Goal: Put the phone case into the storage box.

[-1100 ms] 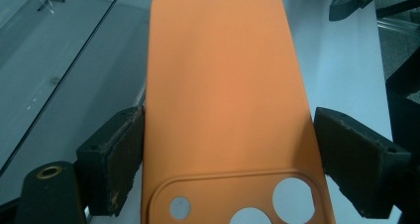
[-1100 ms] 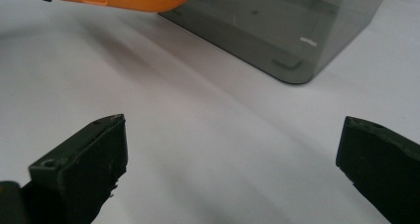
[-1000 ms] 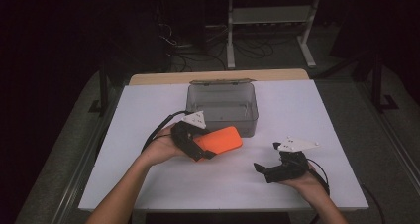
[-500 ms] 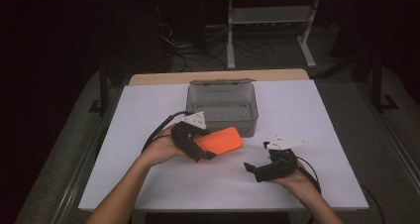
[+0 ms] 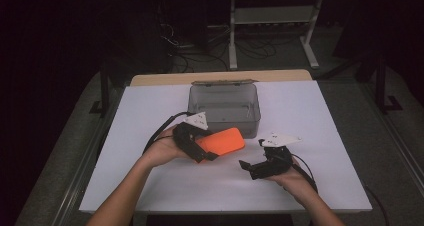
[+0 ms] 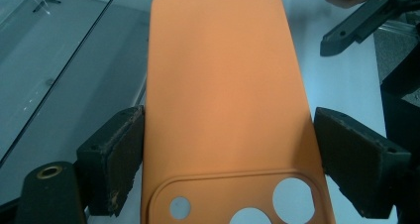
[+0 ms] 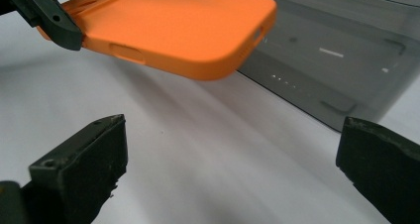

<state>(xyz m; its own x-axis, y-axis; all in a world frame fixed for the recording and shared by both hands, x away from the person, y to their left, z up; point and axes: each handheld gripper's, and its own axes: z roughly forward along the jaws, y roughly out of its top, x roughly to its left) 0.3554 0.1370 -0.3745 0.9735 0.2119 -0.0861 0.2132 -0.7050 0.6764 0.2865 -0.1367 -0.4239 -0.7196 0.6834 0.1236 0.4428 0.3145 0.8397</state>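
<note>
- The orange phone case is clamped by its long edges between the left gripper's jaws, held above the white tabletop just in front of the grey box.
- Its back faces the left gripper view: a raised camera frame with round cut-outs sits at the near end. No brand, label or writing can be read on it.
- In the right gripper view the case hangs level over the table, a button bump on its side edge and a cut-out near its rounded corner.
- The right gripper is near the case's free end, its jaws spread wide with nothing between them.
- Behind the case stands a translucent grey plastic box with its lid on; no lettering can be read.
</note>
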